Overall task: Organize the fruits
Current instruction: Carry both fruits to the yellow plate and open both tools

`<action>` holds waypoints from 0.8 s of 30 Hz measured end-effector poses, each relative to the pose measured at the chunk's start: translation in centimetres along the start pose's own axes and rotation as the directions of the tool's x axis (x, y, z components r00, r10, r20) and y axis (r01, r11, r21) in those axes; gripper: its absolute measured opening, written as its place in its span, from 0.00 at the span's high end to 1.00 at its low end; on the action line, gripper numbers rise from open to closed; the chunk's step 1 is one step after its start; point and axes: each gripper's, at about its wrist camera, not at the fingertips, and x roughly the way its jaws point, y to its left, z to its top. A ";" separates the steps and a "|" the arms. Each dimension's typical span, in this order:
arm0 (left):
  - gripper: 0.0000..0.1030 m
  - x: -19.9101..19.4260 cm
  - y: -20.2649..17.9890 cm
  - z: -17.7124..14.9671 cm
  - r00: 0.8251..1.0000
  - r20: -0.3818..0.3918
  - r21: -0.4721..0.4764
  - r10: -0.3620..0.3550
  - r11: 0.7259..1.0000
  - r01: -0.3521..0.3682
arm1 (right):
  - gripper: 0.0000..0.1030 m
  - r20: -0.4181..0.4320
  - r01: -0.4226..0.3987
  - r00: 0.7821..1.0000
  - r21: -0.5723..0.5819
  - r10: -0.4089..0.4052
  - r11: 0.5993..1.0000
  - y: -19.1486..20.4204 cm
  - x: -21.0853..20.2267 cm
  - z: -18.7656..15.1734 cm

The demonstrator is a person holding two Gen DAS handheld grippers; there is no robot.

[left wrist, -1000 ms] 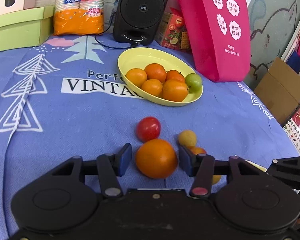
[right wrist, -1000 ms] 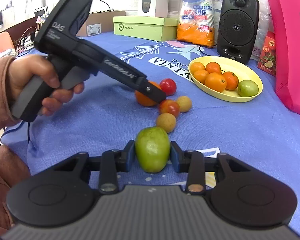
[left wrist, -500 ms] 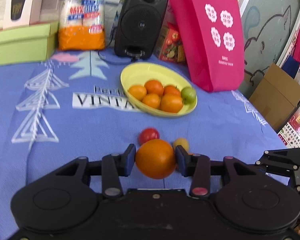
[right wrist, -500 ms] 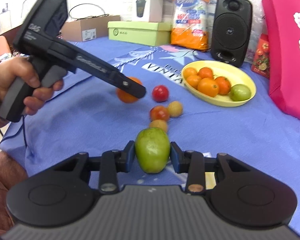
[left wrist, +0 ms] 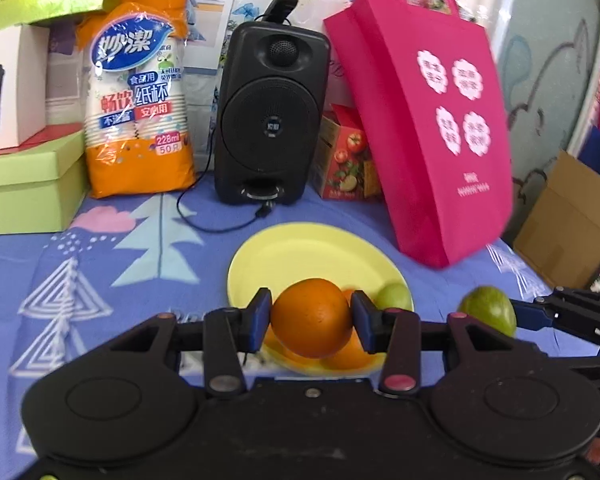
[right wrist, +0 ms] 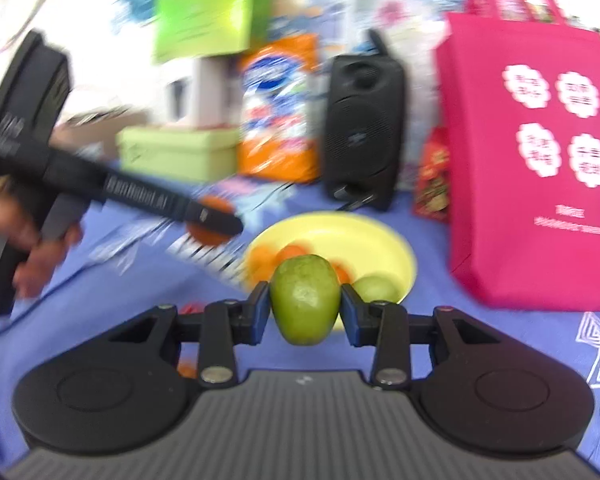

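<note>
My left gripper is shut on a large orange and holds it in the air at the near edge of the yellow bowl. The bowl holds several oranges and a small green fruit. My right gripper is shut on a big green fruit, also raised, in front of the bowl. That green fruit shows at the right of the left wrist view. The left gripper and its orange show left of the bowl in the blurred right wrist view.
Behind the bowl stand a black speaker, a pink bag, an orange pack of paper cups, a red fruit carton and green boxes. A speaker cable lies on the blue cloth.
Both grippers have lifted their fruits off the cloth and moved forward to the yellow bowl. The loose small fruits on the cloth have dropped out of the left wrist view.
</note>
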 end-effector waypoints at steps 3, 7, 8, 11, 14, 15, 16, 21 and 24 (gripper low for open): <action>0.59 2.6 -0.1 1.0 0.999 0.011 -0.029 0.036 0.999 -0.036 | 0.65 0.046 0.066 0.996 0.087 -0.070 0.994 -1.3 2.5 0.8; 0.59 5.5 0.4 1.8 0.998 0.007 -0.057 0.061 0.997 -0.061 | 0.65 0.034 0.089 0.995 0.190 -0.097 0.978 -3.4 6.1 1.4; 0.59 6.2 0.5 2.0 0.998 0.003 -0.063 0.068 0.996 -0.068 | 0.65 0.019 0.089 0.995 0.208 -0.095 0.974 -3.8 7.0 1.5; 0.59 8.0 0.8 2.2 0.996 -0.016 -0.074 0.091 0.993 -0.092 | 0.65 0.000 0.102 0.995 0.243 -0.105 0.965 -4.7 9.4 1.5; 0.58 9.7 1.1 2.0 0.992 -0.037 -0.071 0.118 0.990 -0.121 | 0.65 -0.011 0.105 0.994 0.262 -0.106 0.959 -5.3 11.2 1.4; 0.58 10.1 1.1 1.9 0.992 -0.039 -0.067 0.123 0.990 -0.126 | 0.65 -0.016 0.112 0.994 0.259 -0.112 0.959 -5.4 11.7 1.4; 0.55 10.3 1.2 1.9 0.991 -0.036 -0.069 0.125 0.989 -0.127 | 0.65 -0.023 0.113 0.994 0.255 -0.110 0.960 -5.6 12.1 1.5; 0.32 9.7 2.0 2.1 0.990 -0.023 -0.090 0.140 0.986 -0.141 | 0.62 -0.056 0.100 0.994 0.247 -0.089 0.964 -5.9 13.4 1.5; 0.31 8.1 2.1 2.2 0.992 -0.021 -0.071 0.128 0.989 -0.130 | 0.58 -0.046 0.092 0.995 0.228 -0.084 0.969 -5.7 12.6 1.6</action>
